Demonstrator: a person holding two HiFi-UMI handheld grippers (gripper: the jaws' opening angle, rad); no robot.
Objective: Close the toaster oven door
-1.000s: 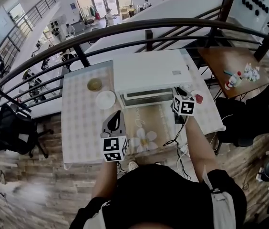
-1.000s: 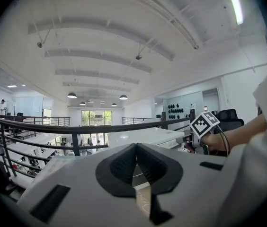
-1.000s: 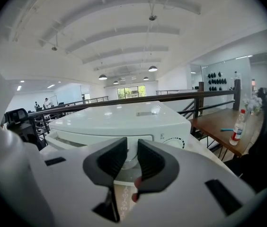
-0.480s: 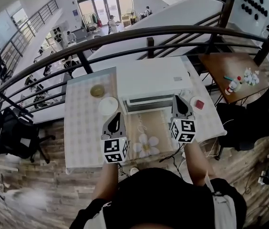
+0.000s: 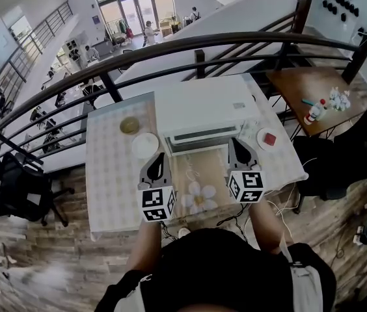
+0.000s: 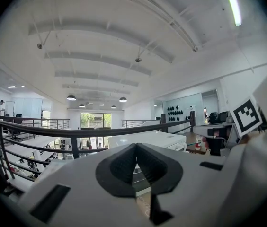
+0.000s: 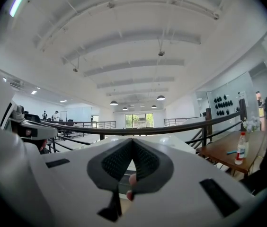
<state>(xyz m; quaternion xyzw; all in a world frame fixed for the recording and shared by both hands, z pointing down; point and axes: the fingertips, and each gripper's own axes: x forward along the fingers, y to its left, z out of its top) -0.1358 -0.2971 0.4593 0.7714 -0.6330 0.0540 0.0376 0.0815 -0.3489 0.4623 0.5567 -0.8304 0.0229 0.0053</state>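
Observation:
The white toaster oven [image 5: 206,109] stands at the back of the table, and its front door [image 5: 200,137] appears to lie flush against the body. My left gripper [image 5: 159,156] hovers before the oven's left front corner, jaws shut and empty. My right gripper [image 5: 237,143] hangs just short of the right end of the door, also shut with nothing in it. The left gripper view has that gripper's tips [image 6: 136,146] meeting, with the oven [image 6: 147,140] beyond. In the right gripper view the pads [image 7: 132,141] are pressed together before the oven's top [image 7: 156,140].
A white dish [image 5: 145,144] and a bowl with something olive-brown [image 5: 129,125] sit left of the oven. A small plate with a red piece [image 5: 269,138] sits to its right. A brown mat with a white flower [image 5: 200,194] lies in front. A dark railing [image 5: 196,44] runs behind.
My right gripper has drawn back from the oven's right front corner toward the person, and its jaws have shut. The left gripper has barely moved.

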